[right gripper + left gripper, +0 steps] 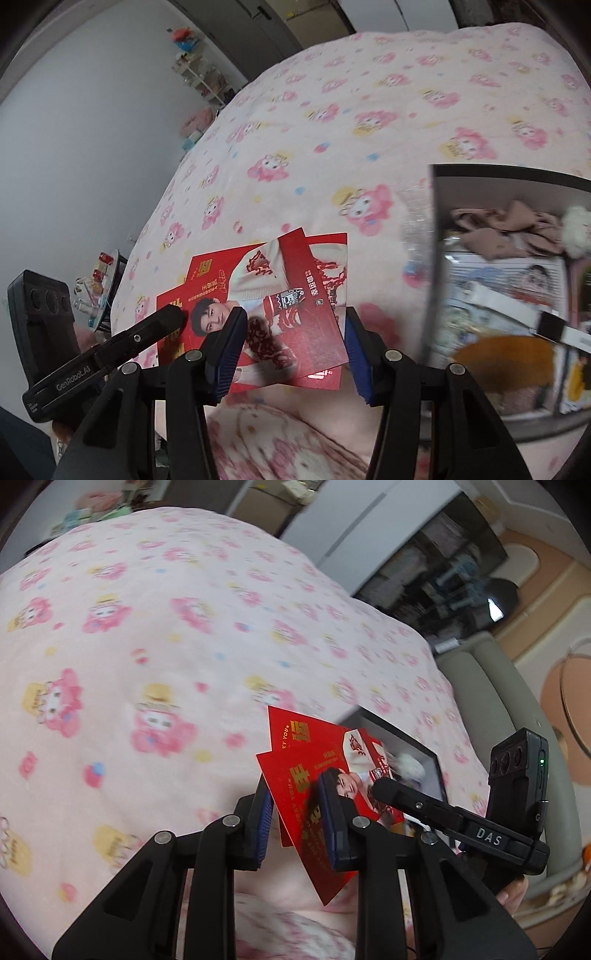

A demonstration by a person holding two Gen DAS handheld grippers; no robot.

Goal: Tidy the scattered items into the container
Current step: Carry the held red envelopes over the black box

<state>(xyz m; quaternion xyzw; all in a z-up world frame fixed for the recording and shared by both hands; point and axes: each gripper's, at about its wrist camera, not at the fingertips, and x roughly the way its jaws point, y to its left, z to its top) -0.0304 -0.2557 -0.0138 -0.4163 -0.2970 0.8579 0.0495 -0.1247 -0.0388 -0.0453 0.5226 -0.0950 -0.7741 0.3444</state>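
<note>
My left gripper (295, 823) is clamped on two glossy red paper envelopes (295, 775); my right gripper (291, 347) grips the same pair (280, 295) across their width. Both are lifted above the pink cartoon-print blanket (369, 110). Just beyond: one black-rimmed open storage box (480, 175), already cluttered.

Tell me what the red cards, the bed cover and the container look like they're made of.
Red cards: glossy printed card stock, by the look; they stay flat and stiff with crisp edges. Bed cover: soft fleece-like fabric, matte and fuzzy, with cartoon prints. Container: probably rigid board with a dark rim; its outer wall looks shiny, possibly foil or film.
</note>
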